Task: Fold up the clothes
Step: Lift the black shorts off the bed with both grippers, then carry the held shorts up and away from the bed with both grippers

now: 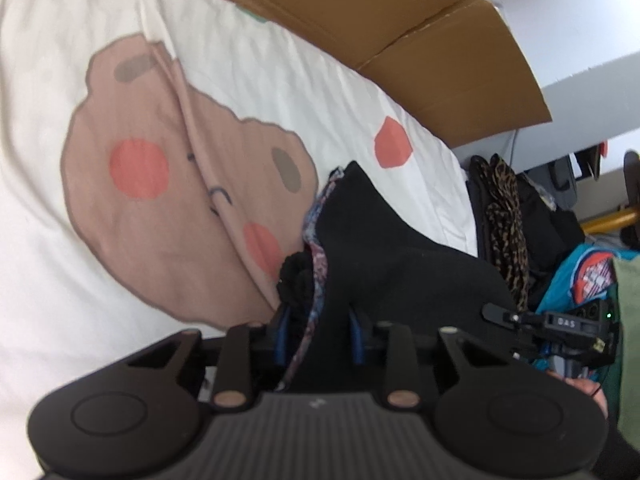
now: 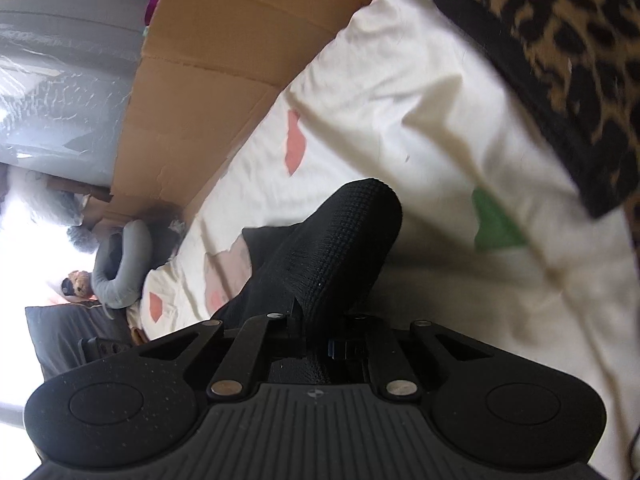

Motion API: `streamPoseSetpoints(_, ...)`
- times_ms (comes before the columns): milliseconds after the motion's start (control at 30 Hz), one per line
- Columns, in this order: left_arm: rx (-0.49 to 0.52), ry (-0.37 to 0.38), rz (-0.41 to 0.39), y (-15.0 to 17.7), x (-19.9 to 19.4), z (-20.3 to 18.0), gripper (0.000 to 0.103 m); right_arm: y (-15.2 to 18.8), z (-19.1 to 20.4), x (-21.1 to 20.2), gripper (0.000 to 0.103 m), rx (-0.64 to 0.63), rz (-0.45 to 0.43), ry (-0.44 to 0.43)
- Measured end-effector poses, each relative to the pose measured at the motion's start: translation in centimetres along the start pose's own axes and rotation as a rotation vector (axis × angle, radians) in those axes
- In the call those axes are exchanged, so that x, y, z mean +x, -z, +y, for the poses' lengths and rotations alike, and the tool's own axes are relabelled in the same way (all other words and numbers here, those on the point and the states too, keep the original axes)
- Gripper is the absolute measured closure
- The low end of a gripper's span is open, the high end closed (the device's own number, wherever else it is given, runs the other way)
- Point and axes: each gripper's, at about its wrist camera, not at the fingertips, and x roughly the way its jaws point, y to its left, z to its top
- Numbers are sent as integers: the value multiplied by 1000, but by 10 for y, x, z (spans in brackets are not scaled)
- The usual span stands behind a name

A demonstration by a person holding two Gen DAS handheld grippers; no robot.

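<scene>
Nearest to me, my left gripper (image 1: 320,334) has its blue pads (image 1: 282,334) closed on a black garment (image 1: 384,248) with a patterned lining; the cloth bunches up between the jaws and rises from them over the bed. My right gripper (image 2: 320,336) is pinched nearly together on a fold of black ribbed fabric (image 2: 340,248), which humps up in front of it, lifted clear of the sheet.

Beneath both lies the white bedsheet (image 1: 248,64) with a brown bear face (image 1: 160,184) and coral spots. A leopard-print garment (image 2: 560,52) sits at the sheet's edge, near my right side.

Farther off, a flattened cardboard box (image 1: 420,24) lines the bed's far side; I cannot tell whether anything is in it. Beyond, a grey neck pillow (image 2: 120,264) rests at the bed's end.
</scene>
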Motion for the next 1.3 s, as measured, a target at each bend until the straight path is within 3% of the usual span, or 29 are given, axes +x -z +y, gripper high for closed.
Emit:
streamPoseSetpoints(100,24,-5,16,2,6,-7,71,-9,-4,-4,95,-3,-10,30)
streamPoseSetpoints(233,54,-40,7,-3,10,-11,49,-8,-14,-4,95,3,13,45)
streamPoseSetpoints(367,65,-22,14,-6,14,-4,40,-5,-29,-3,93,26,18,62)
streamPoseSetpoints(467,45,18,30,-6,20,1,40,-3,-39,-2,83,43,18,71)
streamPoseSetpoints(567,42,48,40,-5,28,0,31,0,-48,-1,76,76,18,42)
streamPoseSetpoints(633,41,68,43,-6,31,-2,25,3,-52,1,59,94,18,15)
streamPoseSetpoints(700,28,86,53,-7,35,-4,26,7,-54,6,54,100,27,-20)
streamPoseSetpoints(833,77,25,82,-10,40,-15,54,14,-51,17,55,85,38,-58)
streamPoseSetpoints(900,56,32,90,-12,36,-14,62,15,-50,21,58,90,36,-72)
streamPoseSetpoints(933,48,35,92,-13,34,-14,65,14,-50,21,67,91,37,-70)
streamPoseSetpoints(1000,51,27,96,-13,29,-18,67,12,-49,22,90,87,41,-59)
streamPoseSetpoints(1033,54,19,97,-12,27,-21,67,12,-47,22,94,81,43,-46)
streamPoseSetpoints(1300,27,-79,107,-9,32,-31,67,11,-24,28,96,0,70,112)
